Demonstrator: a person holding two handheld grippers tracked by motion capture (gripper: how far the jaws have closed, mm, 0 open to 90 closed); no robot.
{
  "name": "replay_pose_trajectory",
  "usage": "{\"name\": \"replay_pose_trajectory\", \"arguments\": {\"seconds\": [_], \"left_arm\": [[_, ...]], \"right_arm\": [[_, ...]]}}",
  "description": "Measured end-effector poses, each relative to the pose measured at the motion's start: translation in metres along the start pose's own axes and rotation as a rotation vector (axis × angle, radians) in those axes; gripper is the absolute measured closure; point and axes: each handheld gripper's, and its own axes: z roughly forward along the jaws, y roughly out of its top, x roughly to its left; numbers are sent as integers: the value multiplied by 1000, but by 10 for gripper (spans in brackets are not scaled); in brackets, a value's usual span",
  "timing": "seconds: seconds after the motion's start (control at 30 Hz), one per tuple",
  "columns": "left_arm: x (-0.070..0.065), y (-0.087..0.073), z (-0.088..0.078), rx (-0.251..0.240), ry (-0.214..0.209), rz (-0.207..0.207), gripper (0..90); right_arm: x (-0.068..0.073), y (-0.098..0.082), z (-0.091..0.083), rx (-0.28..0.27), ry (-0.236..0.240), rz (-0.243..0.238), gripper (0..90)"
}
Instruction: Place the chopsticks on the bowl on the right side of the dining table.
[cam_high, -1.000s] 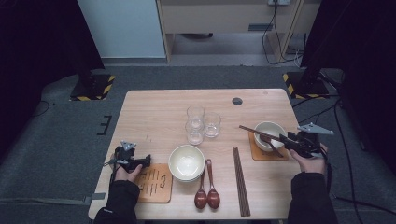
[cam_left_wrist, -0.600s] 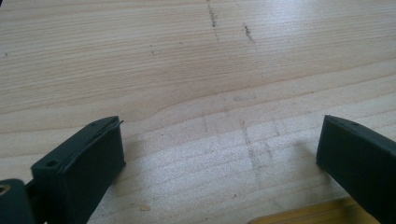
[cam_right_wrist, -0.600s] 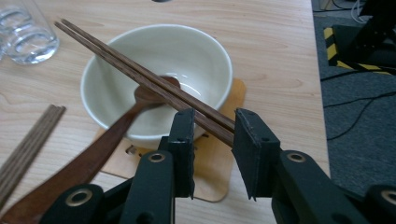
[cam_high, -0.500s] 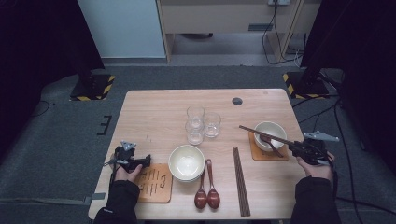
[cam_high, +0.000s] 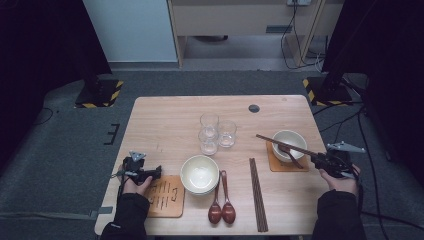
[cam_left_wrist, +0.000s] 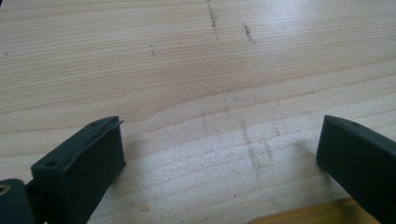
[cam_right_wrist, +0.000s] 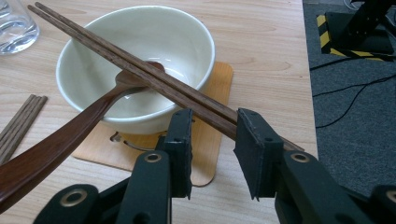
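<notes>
A pair of brown chopsticks (cam_high: 272, 141) (cam_right_wrist: 140, 67) lies slanted across a white bowl (cam_high: 295, 139) (cam_right_wrist: 177, 42) that stands on a wooden coaster (cam_high: 272, 162) (cam_right_wrist: 217, 107). A wooden spoon (cam_right_wrist: 56, 149) leans in the bowl. My right gripper (cam_high: 316, 159) (cam_right_wrist: 214, 135) sits at the chopsticks' near end. Its jaws have just been opening a little; the chopsticks pass between them with a gap at the left pad. My left gripper (cam_high: 157, 172) (cam_left_wrist: 219, 154) rests open over bare table (cam_left_wrist: 187, 70) beside another coaster (cam_high: 167, 197).
A second white bowl (cam_high: 200, 172) stands at mid-front, with two wooden spoons (cam_high: 221, 205) and another chopstick pair (cam_high: 257, 192) to its right. Three glasses (cam_high: 215, 132) cluster at the table's middle. A dark round cap (cam_high: 254, 108) sits near the far edge.
My right gripper has slid a little toward the table's near edge and lower. The chopsticks stay across the bowl. The left gripper has not moved.
</notes>
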Motion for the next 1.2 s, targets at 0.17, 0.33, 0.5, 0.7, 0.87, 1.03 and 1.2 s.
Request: {"name": "replay_pose_trajectory", "arguments": {"seconds": [0.17,0.33,0.5,0.7,0.87,1.03,1.2], "left_arm": [[0,0,0,0,0,0,0],[0,0,0,0,0,0,0],[0,0,0,0,0,0,0],[0,0,0,0,0,0,0],[0,0,0,0,0,0,0],[0,0,0,0,0,0,0],[0,0,0,0,0,0,0]], "right_arm": [[-1,1,3,0,-7,-7,643],[-3,3,6,-14,-12,-3,615],[-6,4,10,-27,-10,-3,590],[-6,7,14,-40,-7,-6,556],[-7,8,18,-45,-4,5,536],[-9,8,20,-49,-6,7,513],[-11,9,23,-58,1,26,496]]}}
